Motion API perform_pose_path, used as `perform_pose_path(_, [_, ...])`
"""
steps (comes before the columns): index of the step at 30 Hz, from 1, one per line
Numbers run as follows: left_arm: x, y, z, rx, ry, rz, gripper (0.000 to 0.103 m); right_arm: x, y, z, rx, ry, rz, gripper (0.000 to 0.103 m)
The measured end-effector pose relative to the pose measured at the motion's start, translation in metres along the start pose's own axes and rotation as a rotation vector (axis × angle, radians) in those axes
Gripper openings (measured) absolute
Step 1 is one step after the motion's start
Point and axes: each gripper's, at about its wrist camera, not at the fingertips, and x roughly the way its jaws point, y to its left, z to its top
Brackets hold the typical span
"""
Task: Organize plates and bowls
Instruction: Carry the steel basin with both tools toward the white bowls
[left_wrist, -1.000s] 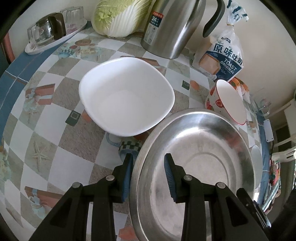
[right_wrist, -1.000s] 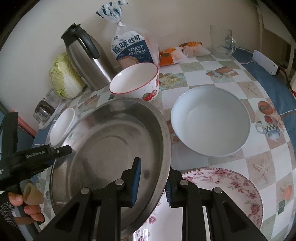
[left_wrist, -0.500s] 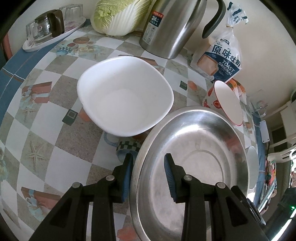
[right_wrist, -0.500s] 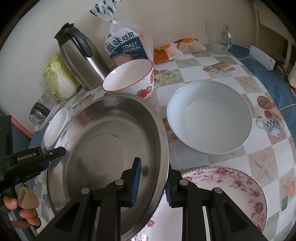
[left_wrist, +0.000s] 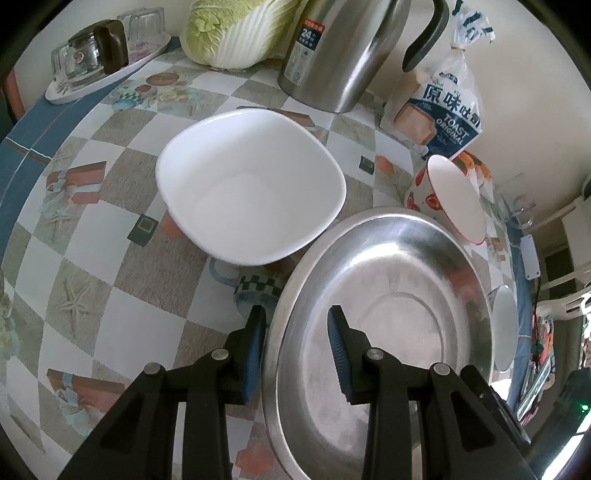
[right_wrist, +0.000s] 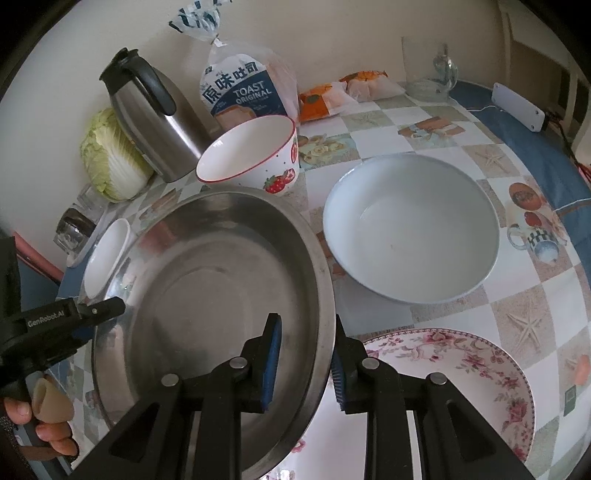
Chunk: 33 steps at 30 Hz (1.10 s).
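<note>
**Two grippers hold one big metal pan**

The big metal pan (left_wrist: 388, 317) sits in the middle of everything, with nothing in it. The left gripper (left_wrist: 297, 349) has one finger inside the pan and one outside, straddling its rim, but the fingers look a little apart from the metal, so I cannot tell if it is truly pinching. The right gripper (right_wrist: 306, 360) does the same on the other side of the pan, with its fingers close around the rim (right_wrist: 327, 295); it looks like it is gripping the pan.

Just beside the pan, on the left gripper's side, is a white square bowl (left_wrist: 251, 184). It has nothing in it. Behind the pan stands a bowl with strawberries (right_wrist: 255, 155) painted on it. On the right gripper's side is a round white bowl (right_wrist: 412, 227), holding nothing. A flowered plate (right_wrist: 461, 373) lies partly under the pan's edge.

Further behind the pan are a steel jug (left_wrist: 340, 48), a bag of toast bread (right_wrist: 245, 88) and a cabbage (left_wrist: 236, 29), all against a pale wall.

The table (left_wrist: 110, 325) wears a checked cloth with starfish and cup pictures.
</note>
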Motion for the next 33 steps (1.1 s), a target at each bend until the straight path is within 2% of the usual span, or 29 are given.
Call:
perform_pose_path(8, [-0.001,0.006,-0.004,-0.017,0.04,0.013,0.036,-0.011,-0.002,0.002,0.016,0.002,0.018,0.031])
perform_pose_path(14, [-0.007,0.008,-0.01,-0.007,0.049,0.012,0.036,-0.019,-0.008,-0.001,0.045,0.037,-0.006,0.031])
perform_pose_path(19, [-0.007,0.007,-0.013,0.004,0.057,0.008,0.036,-0.026,-0.01,-0.005,0.052,0.047,-0.001,0.021])
perform_pose_path(21, [-0.008,0.007,-0.014,0.008,0.057,0.005,0.032,-0.027,-0.009,-0.005,0.05,0.049,-0.004,0.013])
perform_pose_path(27, [-0.008,0.005,-0.013,0.027,0.051,0.02,0.026,-0.026,-0.008,-0.004,0.044,0.039,-0.009,0.012])
perform_pose_path(33, [-0.006,0.003,-0.011,0.04,0.037,0.026,0.026,-0.023,-0.005,-0.002,0.03,0.024,-0.022,0.012])
